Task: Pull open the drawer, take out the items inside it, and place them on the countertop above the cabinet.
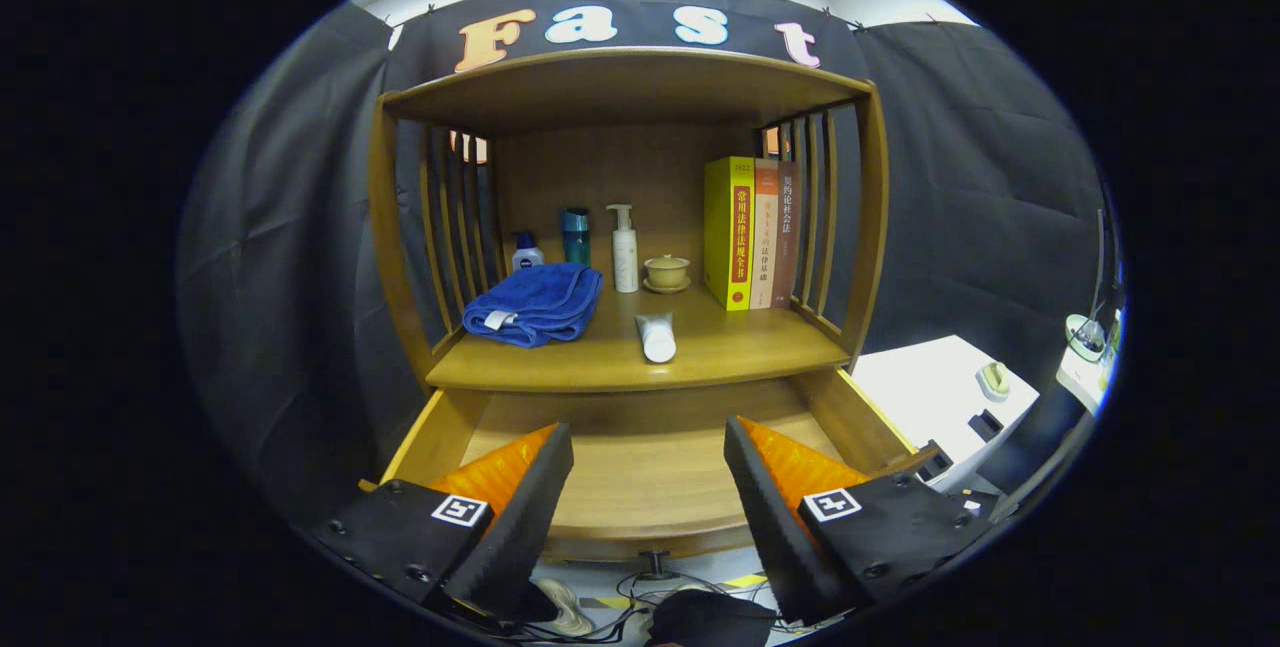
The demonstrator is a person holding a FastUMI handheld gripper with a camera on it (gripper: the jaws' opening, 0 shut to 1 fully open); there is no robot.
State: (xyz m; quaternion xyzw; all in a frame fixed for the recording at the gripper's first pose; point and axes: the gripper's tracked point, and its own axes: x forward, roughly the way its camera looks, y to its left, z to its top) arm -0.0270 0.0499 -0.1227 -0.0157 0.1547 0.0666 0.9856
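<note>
Gripper hides the drawer's front corners.

Landmark: countertop of the cabinet.
On it, left: folded towel.
Behind the towel: two bottles.
Centre back: pump bottle, a lidded cup just right of it.
Centre front: tube, lying down.
Right: books, upright.
Below it: drawer, pulled out.
Gripper: fingers spread apart over the drawer, holding nothing.

Yellow book spine: 常用法律法规全书; square marker tags on parted claw.
</note>
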